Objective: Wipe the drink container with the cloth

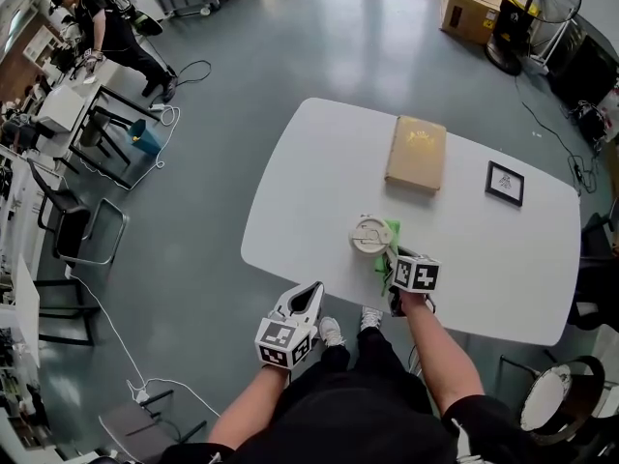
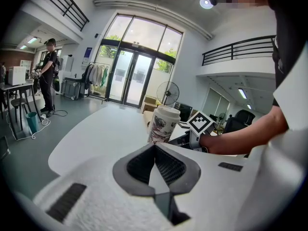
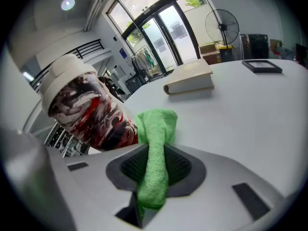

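A paper drink cup (image 1: 369,234) with a white lid and a red, black and white print stands near the front edge of the white table (image 1: 319,172). My right gripper (image 1: 394,269) is shut on a green cloth (image 3: 154,148), whose free end rests against the cup's (image 3: 89,112) right side. The cloth (image 1: 388,249) shows beside the cup in the head view. My left gripper (image 1: 308,298) hangs shut and empty below the table's front edge, left of the cup (image 2: 162,124).
A tan book (image 1: 417,153) and a small black-framed picture (image 1: 505,183) lie farther back on the table. Cardboard boxes (image 1: 471,10) and a fan (image 1: 527,8) stand at the far right. A person (image 1: 106,32) works at desks at the far left. Chairs (image 1: 82,220) line the left.
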The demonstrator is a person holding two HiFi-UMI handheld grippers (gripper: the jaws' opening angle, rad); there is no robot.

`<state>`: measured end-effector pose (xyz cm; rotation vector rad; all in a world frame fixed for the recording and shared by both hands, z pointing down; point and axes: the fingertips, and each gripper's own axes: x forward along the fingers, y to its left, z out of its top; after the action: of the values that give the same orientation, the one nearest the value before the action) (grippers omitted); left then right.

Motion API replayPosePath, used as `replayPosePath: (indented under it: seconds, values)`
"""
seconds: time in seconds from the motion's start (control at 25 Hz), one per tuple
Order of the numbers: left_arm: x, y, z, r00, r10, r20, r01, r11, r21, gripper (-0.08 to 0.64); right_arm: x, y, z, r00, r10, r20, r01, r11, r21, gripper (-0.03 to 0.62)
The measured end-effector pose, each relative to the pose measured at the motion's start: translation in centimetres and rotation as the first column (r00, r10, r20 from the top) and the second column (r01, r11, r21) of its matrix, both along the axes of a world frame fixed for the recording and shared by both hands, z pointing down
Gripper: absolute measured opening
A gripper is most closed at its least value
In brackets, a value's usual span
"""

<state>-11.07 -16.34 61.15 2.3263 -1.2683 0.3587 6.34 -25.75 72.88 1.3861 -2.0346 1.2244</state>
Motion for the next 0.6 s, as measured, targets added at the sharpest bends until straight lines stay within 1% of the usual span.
replayPosePath:
  seconds: [0.08, 0.16, 0.28, 0.36, 0.48, 0.56, 0.6]
  values:
    - [0.1, 0.1, -0.1, 1.0, 0.007, -0.004, -0.007, 1.0, 0.003, 0.008, 0.7, 0.0, -1.3, 1.0, 0.022, 0.001, -0.022, 0.999, 0.041, 0.095]
    - [0.2, 0.1, -0.4, 1.0, 0.016, -0.008, -0.016, 1.0, 0.011, 0.008, 1.2, -0.2, -3.2, 0.999, 0.039, 0.002, -0.039, 0.994, 0.1, 0.095]
    - [0.4, 0.1, -0.9, 0.999, 0.031, -0.015, -0.031, 0.999, 0.022, 0.008, 2.2, -0.4, -6.8, 0.998, 0.064, 0.002, -0.064, 0.976, 0.21, 0.095]
    - [0.6, 0.2, -1.6, 0.999, 0.041, -0.032, -0.04, 0.999, 0.034, 0.008, 2.8, -0.4, -9.5, 0.997, 0.081, 0.021, -0.083, 0.957, 0.279, 0.095]
    - [1.2, 0.0, -3.7, 0.996, 0.058, -0.062, -0.053, 0.996, 0.078, 0.008, 3.9, -0.4, -13.8, 0.995, 0.087, 0.049, -0.099, 0.924, 0.37, 0.095]
    - [1.4, -0.3, -4.9, 0.996, 0.066, -0.065, -0.059, 0.992, 0.109, 0.008, 4.2, -0.4, -16.6, 0.997, 0.07, 0.041, -0.081, 0.897, 0.435, 0.095]
    - [1.3, -0.4, -5.3, 0.996, 0.069, -0.064, -0.061, 0.991, 0.12, 0.008, 4.2, -0.4, -18.0, 0.998, 0.057, 0.024, -0.062, 0.88, 0.471, 0.095]
